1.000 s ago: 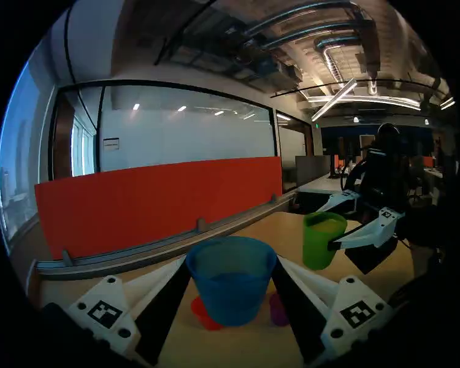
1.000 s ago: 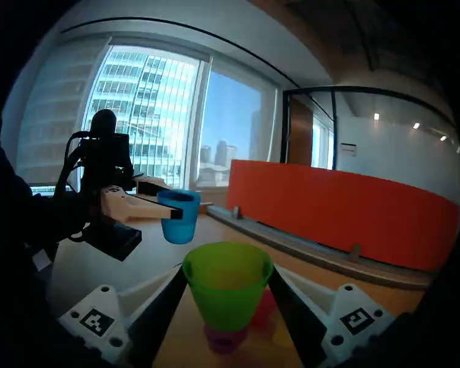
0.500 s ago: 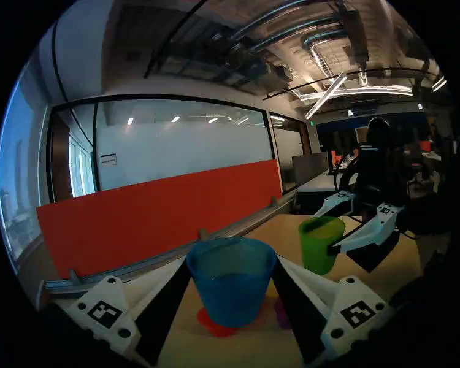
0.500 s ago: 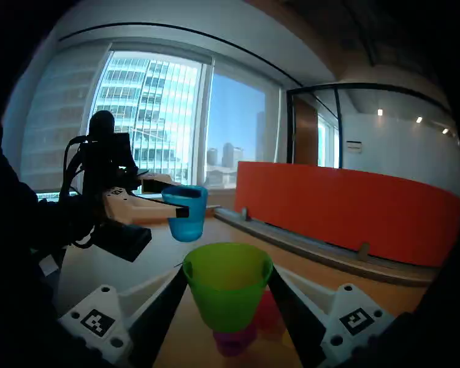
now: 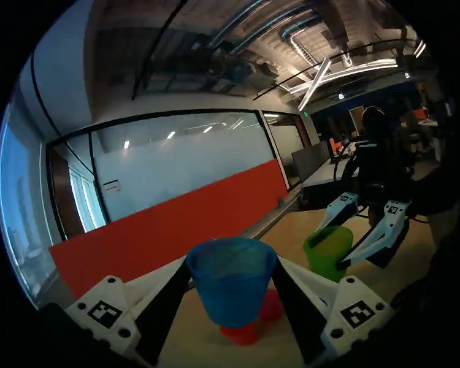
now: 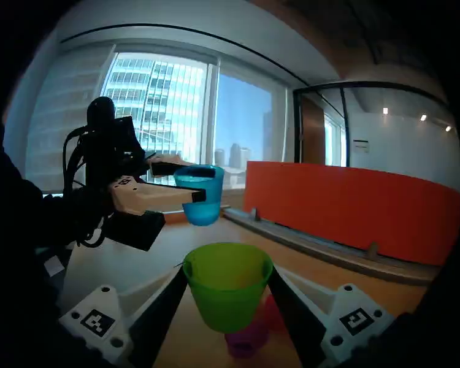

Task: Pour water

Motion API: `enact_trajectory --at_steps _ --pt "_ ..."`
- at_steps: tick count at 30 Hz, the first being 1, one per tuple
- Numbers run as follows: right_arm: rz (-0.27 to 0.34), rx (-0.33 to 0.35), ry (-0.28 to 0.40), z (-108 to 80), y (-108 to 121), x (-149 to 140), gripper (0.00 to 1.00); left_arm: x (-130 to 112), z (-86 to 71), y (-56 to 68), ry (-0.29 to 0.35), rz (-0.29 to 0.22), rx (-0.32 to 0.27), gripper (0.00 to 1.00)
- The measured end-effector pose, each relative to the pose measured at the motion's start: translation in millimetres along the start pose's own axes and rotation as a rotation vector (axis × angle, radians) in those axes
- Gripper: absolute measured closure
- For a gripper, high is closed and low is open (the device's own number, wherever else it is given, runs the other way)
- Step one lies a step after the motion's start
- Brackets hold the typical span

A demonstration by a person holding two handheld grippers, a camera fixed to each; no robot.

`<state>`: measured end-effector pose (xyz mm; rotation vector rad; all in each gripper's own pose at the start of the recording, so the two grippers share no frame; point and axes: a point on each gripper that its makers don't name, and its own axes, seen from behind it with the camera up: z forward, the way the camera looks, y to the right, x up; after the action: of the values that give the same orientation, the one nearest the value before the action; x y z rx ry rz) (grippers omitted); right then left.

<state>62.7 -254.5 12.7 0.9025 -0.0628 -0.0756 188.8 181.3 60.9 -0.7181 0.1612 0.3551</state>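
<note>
The left claw (image 5: pixel 231 277) is clamped on a blue cup (image 5: pixel 230 297) above the desk (image 5: pixel 291 230). The right claw (image 6: pixel 228 279) clamps an upright green cup (image 6: pixel 227 297).

Both white plastic tongs, the left gripper (image 5: pixel 231 270) and the right gripper (image 6: pixel 228 276), have black inner pads (image 5: pixel 165 306), and at each finger's base a square black-and-white marker (image 5: pixel 104 313) ringed by small dark screws (image 5: pixel 124 333). Behind the left gripper's fingers sits a boxy black housing (image 6: pixel 110 150) with a round knob (image 6: pixel 101 110) on top and looping black cables (image 6: pixel 67 165); the sleeve (image 6: pixel 12 214) behind it seems dark, though backlit.
</note>
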Motion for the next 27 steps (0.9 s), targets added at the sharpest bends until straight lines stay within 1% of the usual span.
enact_trajectory --at_steps 9,20,27 --pt "0.005 0.025 0.002 4.5 -9.2 -2.5 0.08 18.6 1.5 -2.8 0.008 0.108 0.012 0.12" --pt "-0.003 0.058 -0.005 12.4 -25.6 -4.2 0.08 31.9 3.3 -0.6 0.021 0.226 0.025 0.12" --pt "0.002 0.071 -0.005 17.0 -30.1 -6.3 0.08 37.9 4.5 0.5 0.022 0.281 0.027 0.12"
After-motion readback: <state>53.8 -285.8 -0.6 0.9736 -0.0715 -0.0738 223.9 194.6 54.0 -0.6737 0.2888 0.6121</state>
